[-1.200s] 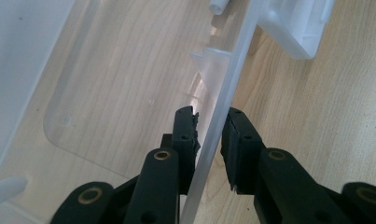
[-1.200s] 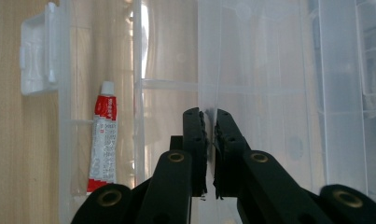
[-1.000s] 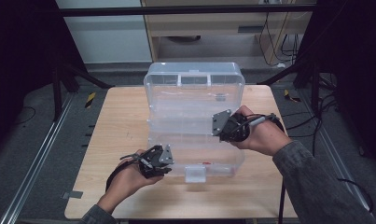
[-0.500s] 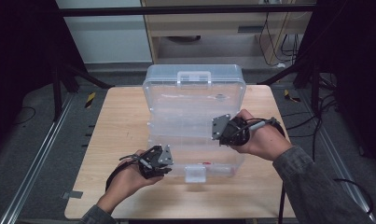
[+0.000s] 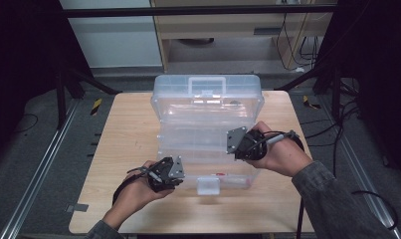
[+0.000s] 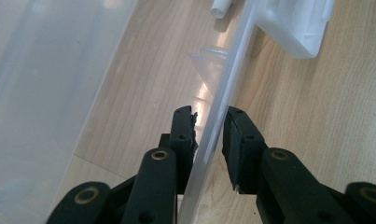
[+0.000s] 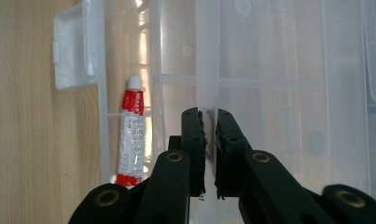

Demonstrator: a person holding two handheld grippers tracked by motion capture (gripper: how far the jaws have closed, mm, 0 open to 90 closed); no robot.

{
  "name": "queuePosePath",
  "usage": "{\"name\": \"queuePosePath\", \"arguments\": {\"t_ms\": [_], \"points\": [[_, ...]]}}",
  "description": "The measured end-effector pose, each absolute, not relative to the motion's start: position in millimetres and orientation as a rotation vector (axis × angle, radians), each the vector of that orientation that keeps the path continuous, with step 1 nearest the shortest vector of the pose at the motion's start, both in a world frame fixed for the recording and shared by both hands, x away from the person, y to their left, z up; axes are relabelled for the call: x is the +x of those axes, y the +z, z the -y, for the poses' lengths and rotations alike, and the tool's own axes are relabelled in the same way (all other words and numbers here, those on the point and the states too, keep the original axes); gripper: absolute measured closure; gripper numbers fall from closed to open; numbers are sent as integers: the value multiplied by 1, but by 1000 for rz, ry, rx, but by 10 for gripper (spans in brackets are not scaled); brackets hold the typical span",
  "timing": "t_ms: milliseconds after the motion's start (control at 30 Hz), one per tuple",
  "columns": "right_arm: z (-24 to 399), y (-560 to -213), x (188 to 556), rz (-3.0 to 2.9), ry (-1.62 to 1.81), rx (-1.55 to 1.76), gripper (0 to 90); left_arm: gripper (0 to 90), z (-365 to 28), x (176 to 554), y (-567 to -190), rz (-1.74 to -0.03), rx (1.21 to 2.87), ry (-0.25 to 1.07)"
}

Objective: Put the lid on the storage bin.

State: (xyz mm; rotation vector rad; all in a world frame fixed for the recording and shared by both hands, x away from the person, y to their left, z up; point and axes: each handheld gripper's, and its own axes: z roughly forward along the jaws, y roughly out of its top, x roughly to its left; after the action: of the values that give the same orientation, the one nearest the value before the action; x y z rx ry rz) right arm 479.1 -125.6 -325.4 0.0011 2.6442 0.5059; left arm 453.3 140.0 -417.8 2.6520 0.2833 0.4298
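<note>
Centrally on the counter (image 5: 118,149) lies a clear plastic box (image 5: 208,127), opened out, with its handle (image 5: 206,84) at the far end and a white latch (image 5: 208,185) at the near edge. From above, the far half stands higher and deeper, while the near part lies low toward the person. Inside the near part, seen through the clear wall in the right gripper view, lies a red and white tube (image 7: 132,135) with a white cap, just beside the latch (image 7: 76,46) and parallel to the box edge. The right tongs (image 5: 236,142) sit over the right side of the box, held in the right hand (image 5: 280,154); in the right gripper view they (image 7: 210,126) are pressed nearly together on a thin clear panel that runs up between the jaws, so they pinch a wall or divider of the box. The left tongs (image 5: 170,172) are at the near left corner of the box, held in the left hand (image 5: 136,191). In the left gripper view they (image 6: 209,126) straddle the thin clear rim (image 6: 227,88) of the box, one jaw inside and one outside; the inner jaw touches the rim, while a small gap shows at the outer jaw, so they are narrowly spread around it rather than clamped. Beyond those jaws the latch (image 6: 297,25) hangs off the rim over bare wood. Dark floor and a cabinet (image 5: 228,30) lie beyond the counter.
</note>
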Motion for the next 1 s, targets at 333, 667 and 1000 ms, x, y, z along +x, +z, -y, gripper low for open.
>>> {"name": "queuePosePath", "arguments": {"t_ms": [333, 667, 1000], "points": [[125, -328, 477, -2668, 509, -20, 838, 729, -141, 453, -419, -295, 2641, 426], [125, -327, 479, -2666, 516, -17, 841, 589, -157, 444, -409, -340, 2543, 472], [126, -327, 478, -2675, 521, -16, 840, 598, -182, 428, -376, -379, 2381, 465]]}}
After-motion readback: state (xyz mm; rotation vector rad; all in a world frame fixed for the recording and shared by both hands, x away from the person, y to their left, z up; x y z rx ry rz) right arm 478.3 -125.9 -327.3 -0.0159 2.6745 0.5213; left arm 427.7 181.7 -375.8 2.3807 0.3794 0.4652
